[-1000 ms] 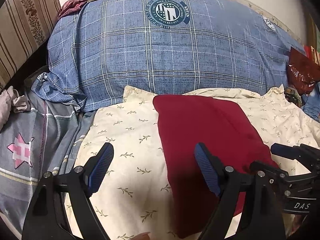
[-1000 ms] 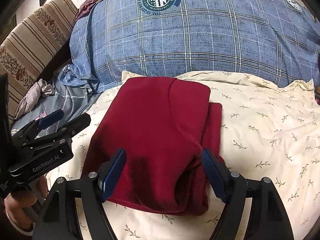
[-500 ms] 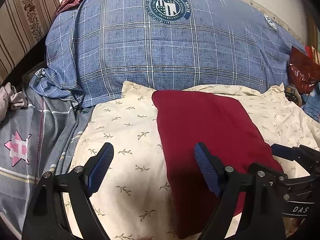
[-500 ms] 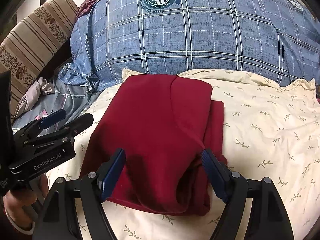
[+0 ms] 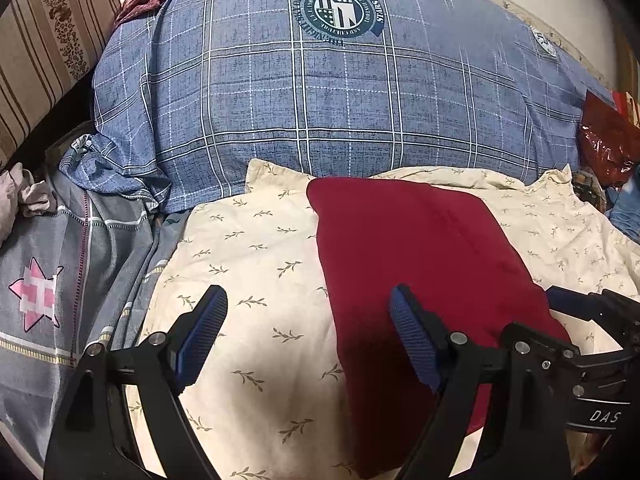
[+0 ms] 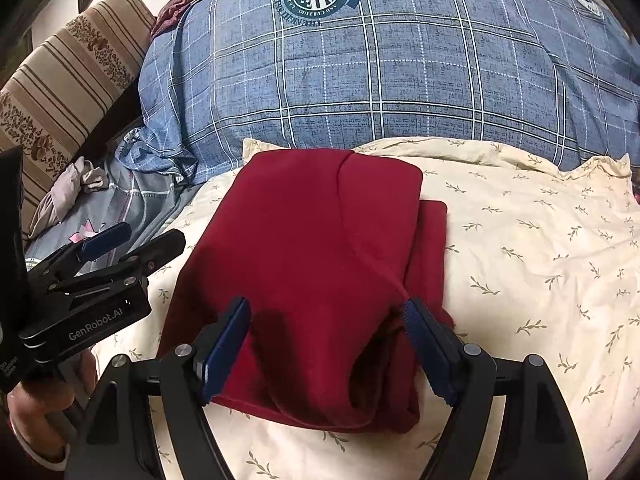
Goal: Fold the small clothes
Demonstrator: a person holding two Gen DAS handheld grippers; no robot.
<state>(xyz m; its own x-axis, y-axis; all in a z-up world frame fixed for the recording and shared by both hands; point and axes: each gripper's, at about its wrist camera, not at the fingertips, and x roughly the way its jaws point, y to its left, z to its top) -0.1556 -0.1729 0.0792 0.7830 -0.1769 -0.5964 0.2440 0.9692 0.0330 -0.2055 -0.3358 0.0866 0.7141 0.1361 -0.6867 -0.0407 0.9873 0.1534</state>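
Observation:
A dark red garment [image 5: 416,264] lies folded into a long rectangle on the cream leaf-print sheet [image 5: 256,264]; in the right wrist view the red garment [image 6: 312,256] shows a top layer folded over a narrower lower layer. My left gripper [image 5: 308,328] is open and empty, above the sheet at the garment's left edge. My right gripper [image 6: 326,340] is open and empty, its fingers straddling the garment's near end. Each gripper also shows in the other's view: the right one [image 5: 576,320] and the left one [image 6: 104,256].
A big blue plaid pillow [image 5: 320,92] lies behind the garment. A grey star-print blanket [image 5: 60,280] lies at the left, with a striped cushion [image 5: 44,40] beyond it. A shiny red bag [image 5: 608,140] sits at the far right.
Both grippers have drawn slightly back and up from the garment, staying open. The garment has not moved.

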